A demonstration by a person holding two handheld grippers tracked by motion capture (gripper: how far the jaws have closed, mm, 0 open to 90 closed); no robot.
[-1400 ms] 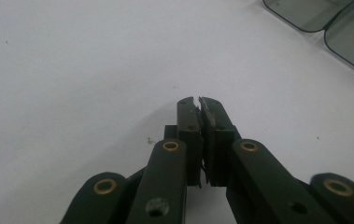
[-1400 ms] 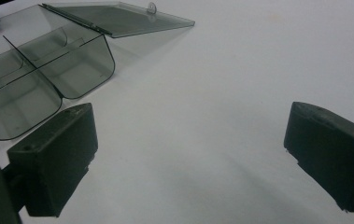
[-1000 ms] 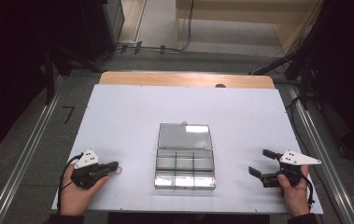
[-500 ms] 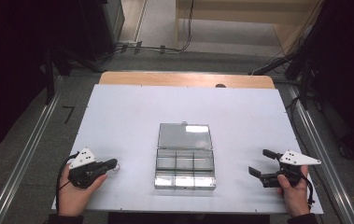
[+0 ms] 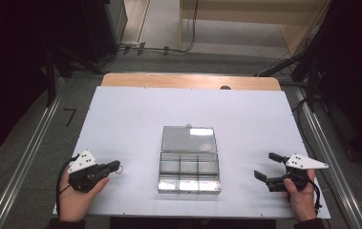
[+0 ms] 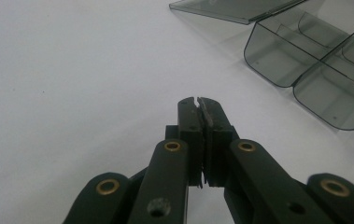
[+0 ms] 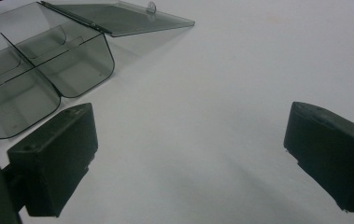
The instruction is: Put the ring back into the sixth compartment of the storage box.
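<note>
High view: clear compartment box [image 5: 189,164], lid open, at the middle of the white worktop [image 5: 131,119], between left gripper [image 5: 115,165] and right gripper [image 5: 266,166]. Left gripper view: fingers [image 6: 191,116] pressed together, holding nothing. Right gripper view: fingers [image 7: 55,158] wide apart, empty; lid latch tab [image 7: 151,7].

High view: overhead, facing forward and down on the table [image 5: 121,119].
Gripper views: low, close to the surface.
Shared: clear box [image 5: 189,160], [image 6: 305,60], [image 7: 39,70].

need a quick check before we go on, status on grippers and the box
Left gripper shut, empty. Right gripper open, empty. Clear smoky plastic compartment box between them, lid open flat, untouched. Nothing in the way.
</note>
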